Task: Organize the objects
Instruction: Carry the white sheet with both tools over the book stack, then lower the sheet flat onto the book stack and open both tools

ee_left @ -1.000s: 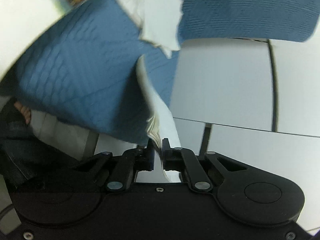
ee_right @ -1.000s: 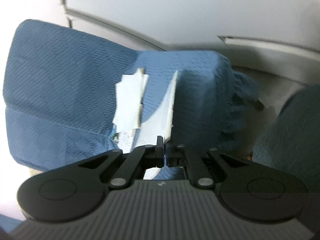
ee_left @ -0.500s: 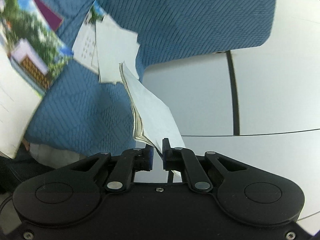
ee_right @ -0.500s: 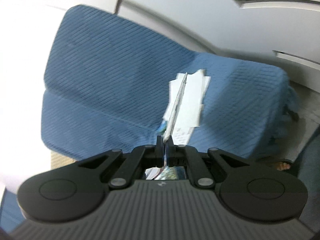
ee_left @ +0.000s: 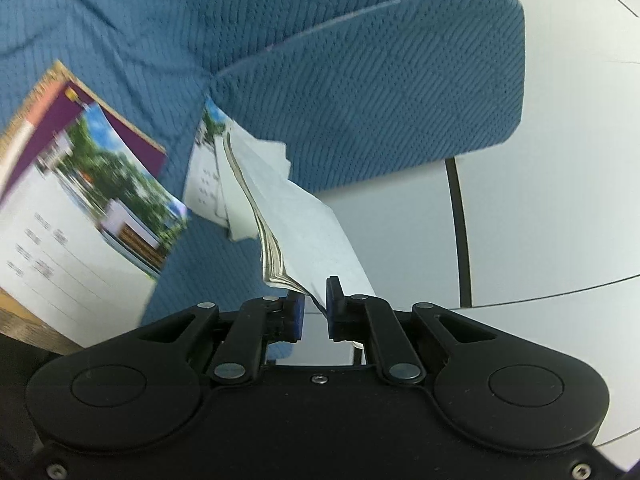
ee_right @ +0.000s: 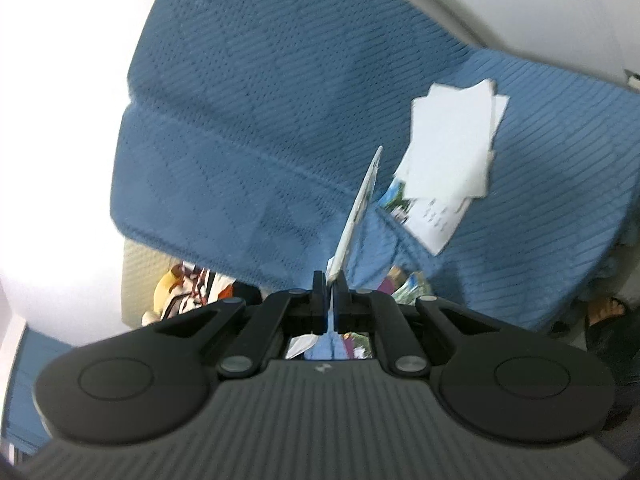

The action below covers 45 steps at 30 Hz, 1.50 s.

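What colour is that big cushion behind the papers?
Blue, with a woven texture; the cushion shows best in the right wrist view.

Blurred brochure point(ee_left: 80, 200) cut by left edge, its print unreadable, toy point(ee_right: 184, 292) half hidden behind cushion point(ee_right: 280, 120)

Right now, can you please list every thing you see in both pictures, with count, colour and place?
Blue cushion: at least two, blue, behind the papers.
Stack of papers: one, white, edge-on between the left gripper's pads.
Single card: one, white, edge-on in the right gripper.
Loose sheets: several, white with a colour photo, on the cushion.
Photo card: one, purple and white, left edge.
Floor: pale, with dark lines.
Left gripper: black, nearly shut.
Right gripper: black, shut.
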Each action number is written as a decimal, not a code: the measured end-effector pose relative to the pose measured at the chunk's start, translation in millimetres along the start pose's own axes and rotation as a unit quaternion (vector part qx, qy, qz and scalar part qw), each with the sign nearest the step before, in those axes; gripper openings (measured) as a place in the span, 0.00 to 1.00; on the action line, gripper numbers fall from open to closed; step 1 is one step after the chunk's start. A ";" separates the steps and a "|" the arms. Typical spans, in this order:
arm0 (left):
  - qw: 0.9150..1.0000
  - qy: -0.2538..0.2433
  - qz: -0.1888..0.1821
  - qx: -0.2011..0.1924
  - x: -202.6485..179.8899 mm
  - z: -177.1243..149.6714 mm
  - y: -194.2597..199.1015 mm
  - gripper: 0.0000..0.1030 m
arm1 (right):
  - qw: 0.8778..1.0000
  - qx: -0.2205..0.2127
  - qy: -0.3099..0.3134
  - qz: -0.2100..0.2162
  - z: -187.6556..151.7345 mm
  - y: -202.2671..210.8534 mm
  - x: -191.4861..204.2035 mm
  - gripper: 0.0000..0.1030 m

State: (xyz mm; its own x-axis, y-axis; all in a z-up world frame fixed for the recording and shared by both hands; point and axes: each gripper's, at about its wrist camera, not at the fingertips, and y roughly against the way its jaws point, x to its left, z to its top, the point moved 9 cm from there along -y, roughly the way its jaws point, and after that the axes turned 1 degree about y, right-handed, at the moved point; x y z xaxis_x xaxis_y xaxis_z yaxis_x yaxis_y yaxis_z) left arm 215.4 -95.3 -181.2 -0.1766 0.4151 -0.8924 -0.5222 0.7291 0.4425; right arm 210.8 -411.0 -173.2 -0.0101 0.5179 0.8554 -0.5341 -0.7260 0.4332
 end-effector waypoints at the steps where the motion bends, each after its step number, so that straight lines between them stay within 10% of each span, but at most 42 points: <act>1: 1.000 -0.002 0.003 -0.004 1.9 3.6 4.9 0.08 | 1.000 0.004 0.003 0.001 -4.1 -4.0 4.8 0.06; 37: 0.979 -0.104 0.175 -0.020 154.9 -3.7 45.1 0.12 | 0.983 0.109 0.088 -0.115 -156.4 -99.4 -59.0 0.07; 45: 0.973 -0.116 0.201 -0.024 157.1 -10.5 56.9 0.36 | 0.979 0.124 0.101 -0.126 -157.9 -98.6 -63.7 0.09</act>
State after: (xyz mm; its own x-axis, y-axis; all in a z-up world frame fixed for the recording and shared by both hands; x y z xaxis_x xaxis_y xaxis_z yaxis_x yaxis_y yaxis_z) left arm 149.2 5.7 -297.1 -0.1846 0.7763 -0.6028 -0.4896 0.4592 0.7413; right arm 130.6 -301.0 -315.2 -0.0845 0.7553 0.6499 -0.3199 -0.6383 0.7002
